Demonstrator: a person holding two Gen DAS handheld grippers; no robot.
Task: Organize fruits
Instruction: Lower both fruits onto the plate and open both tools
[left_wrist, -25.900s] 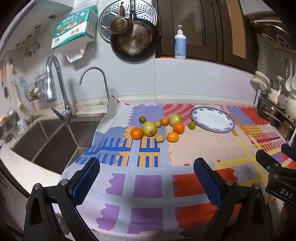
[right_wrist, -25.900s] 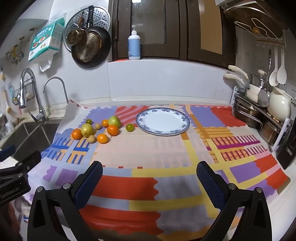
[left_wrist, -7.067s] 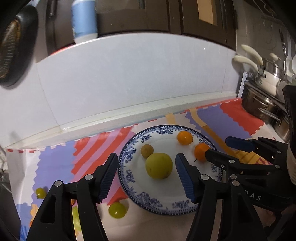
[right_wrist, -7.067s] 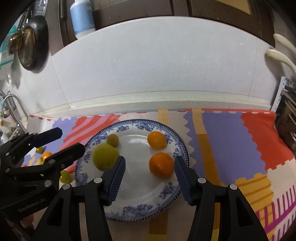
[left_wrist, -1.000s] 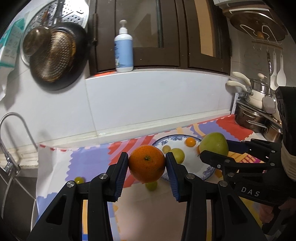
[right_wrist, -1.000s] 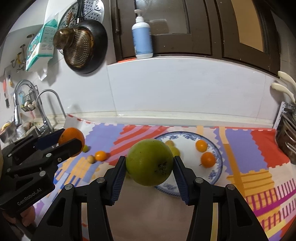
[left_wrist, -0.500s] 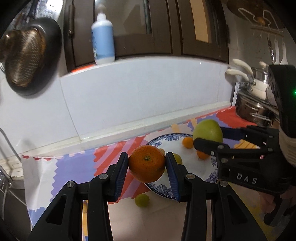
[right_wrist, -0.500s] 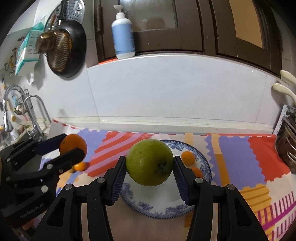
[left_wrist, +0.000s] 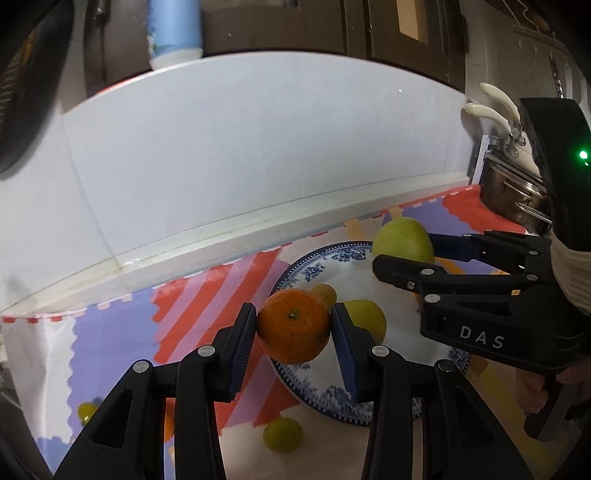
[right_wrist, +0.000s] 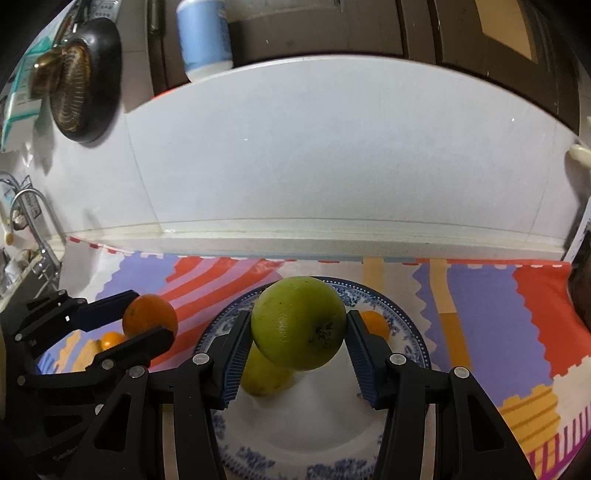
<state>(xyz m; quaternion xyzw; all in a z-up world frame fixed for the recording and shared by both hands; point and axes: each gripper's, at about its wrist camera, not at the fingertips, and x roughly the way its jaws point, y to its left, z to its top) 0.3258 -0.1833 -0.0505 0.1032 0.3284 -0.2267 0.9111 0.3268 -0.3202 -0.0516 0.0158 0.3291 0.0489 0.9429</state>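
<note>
My left gripper (left_wrist: 293, 332) is shut on an orange (left_wrist: 291, 328) and holds it in the air above the near-left rim of the blue-patterned plate (left_wrist: 321, 400). My right gripper (right_wrist: 297, 343) is shut on a large green apple (right_wrist: 299, 328) above the plate (right_wrist: 415, 336). On the plate lie a yellow-green fruit (right_wrist: 264, 378), a small orange (right_wrist: 375, 326) and a small brownish fruit (left_wrist: 325, 293). The left wrist view shows the right gripper (left_wrist: 404, 254) with the apple (left_wrist: 400, 238) over the plate's far side. The right wrist view shows the left gripper (right_wrist: 147, 323) with the orange (right_wrist: 149, 317) at the left.
Loose on the colourful mat (left_wrist: 110, 332) left of the plate lie a green fruit (left_wrist: 282, 434), a smaller green one (left_wrist: 86, 410) and a small orange (right_wrist: 110, 339). The white backsplash (right_wrist: 332, 166) stands close behind. Steel pots (left_wrist: 517, 195) stand at right, a faucet (right_wrist: 29, 206) at left.
Both grippers have moved forward and down towards the plate, each still holding its fruit. The plate and backsplash now look larger and closer.
</note>
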